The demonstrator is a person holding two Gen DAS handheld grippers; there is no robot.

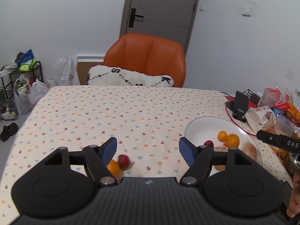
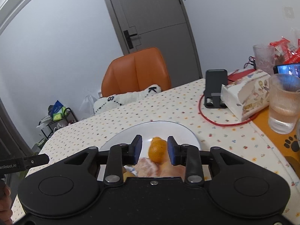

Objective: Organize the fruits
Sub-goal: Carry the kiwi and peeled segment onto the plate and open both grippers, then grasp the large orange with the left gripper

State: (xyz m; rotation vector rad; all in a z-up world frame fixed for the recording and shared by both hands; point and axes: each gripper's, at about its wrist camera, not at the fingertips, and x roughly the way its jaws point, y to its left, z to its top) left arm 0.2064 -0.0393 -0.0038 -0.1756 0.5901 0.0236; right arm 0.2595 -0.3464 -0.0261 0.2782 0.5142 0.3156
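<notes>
My left gripper (image 1: 148,148) hangs open, its jaws wide apart, low over the spotted tablecloth (image 1: 112,112). A small red fruit (image 1: 123,161) and an orange (image 1: 114,168) lie on the cloth by its left finger, partly hidden by it. To the right, a white plate (image 1: 196,129) holds two oranges (image 1: 232,140), a red fruit (image 1: 209,144), a peeled piece (image 1: 221,148) and a pale round fruit (image 1: 249,150). My right gripper (image 2: 154,150) hovers open over the plate (image 2: 168,129). An orange (image 2: 157,150) shows between its pads, with a gap on the left side.
A phone stand (image 2: 215,88), a tissue box (image 2: 245,95), a glass of water (image 2: 283,103) and a red cable (image 2: 221,124) crowd the table's right side. An orange chair (image 1: 146,56) with a white cushion (image 1: 129,77) stands behind the far edge.
</notes>
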